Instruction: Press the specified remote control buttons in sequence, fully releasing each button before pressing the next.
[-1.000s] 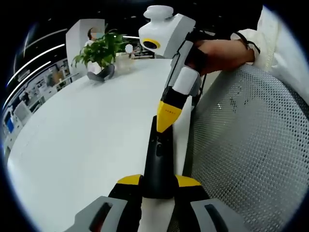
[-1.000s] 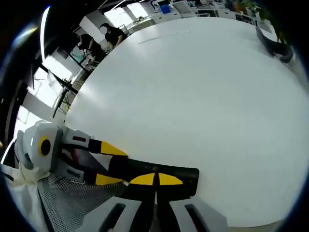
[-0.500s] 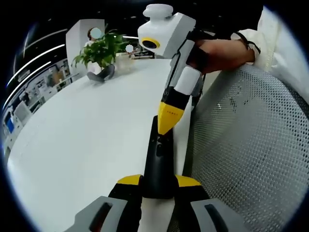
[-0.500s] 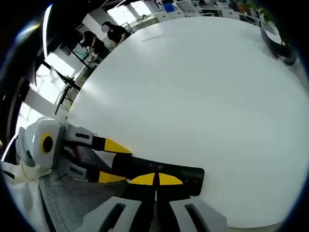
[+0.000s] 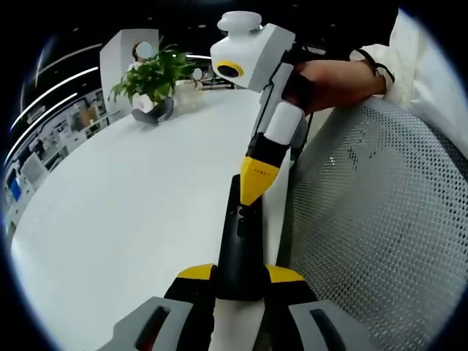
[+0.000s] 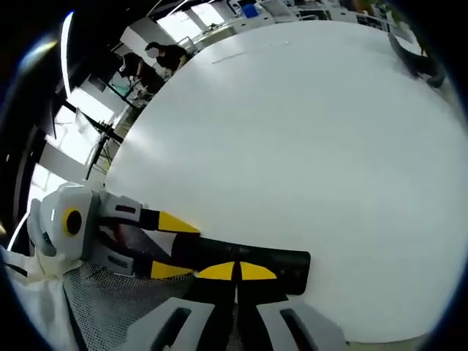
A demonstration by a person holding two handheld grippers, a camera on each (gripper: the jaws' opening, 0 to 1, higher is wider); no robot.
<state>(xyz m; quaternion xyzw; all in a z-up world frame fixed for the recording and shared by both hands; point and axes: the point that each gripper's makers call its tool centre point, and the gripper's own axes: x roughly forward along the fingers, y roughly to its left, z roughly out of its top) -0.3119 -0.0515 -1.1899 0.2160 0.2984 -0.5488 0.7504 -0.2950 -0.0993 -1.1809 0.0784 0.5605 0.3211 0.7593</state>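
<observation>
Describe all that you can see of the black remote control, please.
The remote control is a long, slim, matt black bar with small buttons on its upper face. It lies over the white table's edge, near a mesh chair. The left tongs clamp its near end; the right tongs' shut yellow tips touch its buttons.

— Has anything changed over the last second?

— Very little. In the left gripper view, the right gripper with its closed yellow tips has shifted a touch along the black remote control, sitting slightly lower than a second ago.

— And the right gripper view?

— The whole picture has drifted slightly, so the camera moved.
</observation>
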